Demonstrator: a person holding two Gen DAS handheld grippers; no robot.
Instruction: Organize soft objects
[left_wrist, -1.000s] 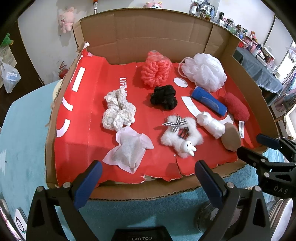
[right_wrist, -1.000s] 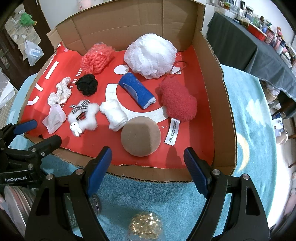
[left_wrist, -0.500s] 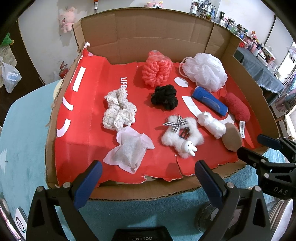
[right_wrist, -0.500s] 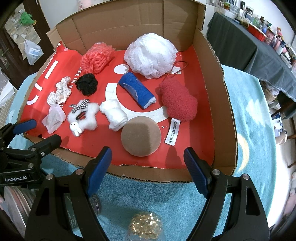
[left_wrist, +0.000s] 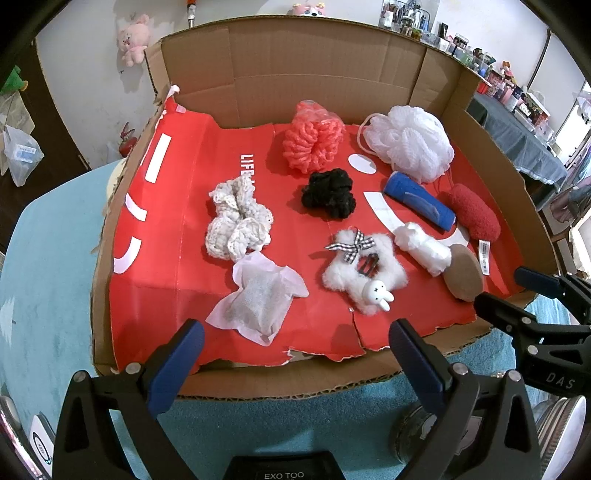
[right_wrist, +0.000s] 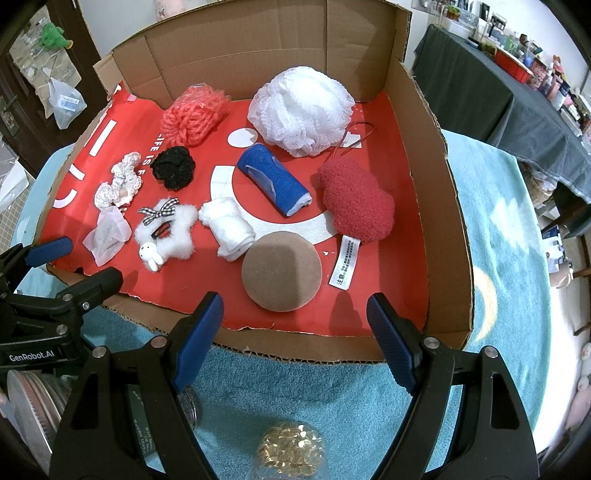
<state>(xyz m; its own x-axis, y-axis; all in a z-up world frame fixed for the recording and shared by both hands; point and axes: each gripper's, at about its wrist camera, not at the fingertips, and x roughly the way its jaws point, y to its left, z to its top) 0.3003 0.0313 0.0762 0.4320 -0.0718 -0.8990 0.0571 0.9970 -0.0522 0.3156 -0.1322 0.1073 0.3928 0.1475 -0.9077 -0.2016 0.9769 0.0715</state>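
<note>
Both tongs released and empty: left tongs (left_wrist: 295, 350), right tongs (right_wrist: 295, 332), hovering at the near edge of the cardboard tray (right_wrist: 436, 147). Brown felt pad (right_wrist: 281, 275) nearest, flat on the red liner. Probably light, squashy, non-slippery; best pinched across its raised rim.

Left claw (left_wrist: 295, 345) — black frame, blue pads, silver screws, right claw (right_wrist: 295, 321) alike
</note>
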